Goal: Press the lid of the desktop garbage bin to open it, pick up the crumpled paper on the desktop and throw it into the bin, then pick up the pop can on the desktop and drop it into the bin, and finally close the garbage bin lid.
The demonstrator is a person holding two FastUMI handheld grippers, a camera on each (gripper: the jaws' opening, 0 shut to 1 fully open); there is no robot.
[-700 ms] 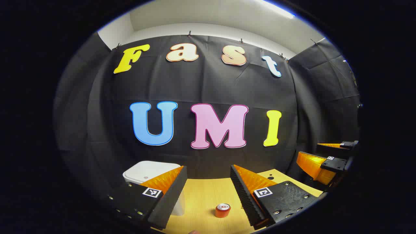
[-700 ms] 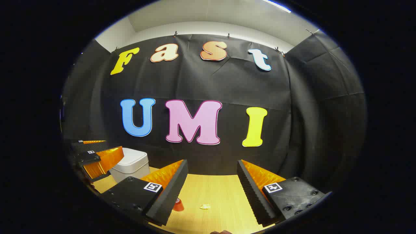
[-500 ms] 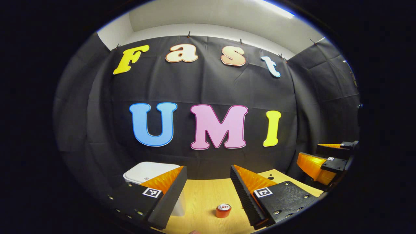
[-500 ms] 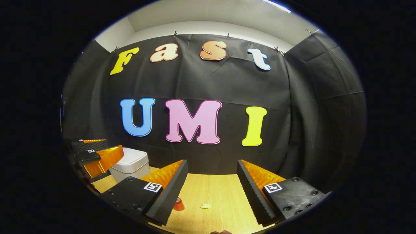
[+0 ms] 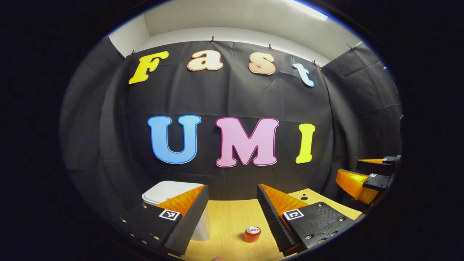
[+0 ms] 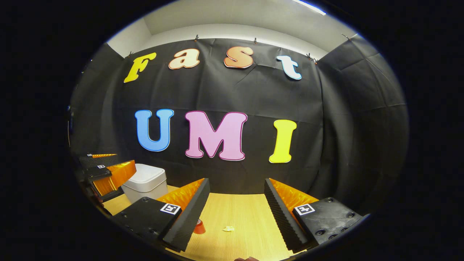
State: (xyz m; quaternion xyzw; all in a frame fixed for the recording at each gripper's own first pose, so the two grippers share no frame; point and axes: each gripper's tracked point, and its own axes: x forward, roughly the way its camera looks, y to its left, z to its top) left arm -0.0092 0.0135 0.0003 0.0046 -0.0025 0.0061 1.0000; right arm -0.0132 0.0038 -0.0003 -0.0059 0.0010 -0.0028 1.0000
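Hovering both grippers high over table (image 6: 239, 210), we keep left gripper (image 5: 232, 214) and right gripper (image 6: 235, 214) spread wide, empty. Bin (image 5: 163, 190) far-left, lid closed; pop can (image 5: 252, 233) and crumpled paper (image 6: 228, 228) mid-table, all reachable.

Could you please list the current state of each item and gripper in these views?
bin: lid closed, standing on the table.
can: upright on the table, untouched.
crumpled paper: lying loose on the table.
left gripper: open, holding nothing.
right gripper: open, holding nothing.
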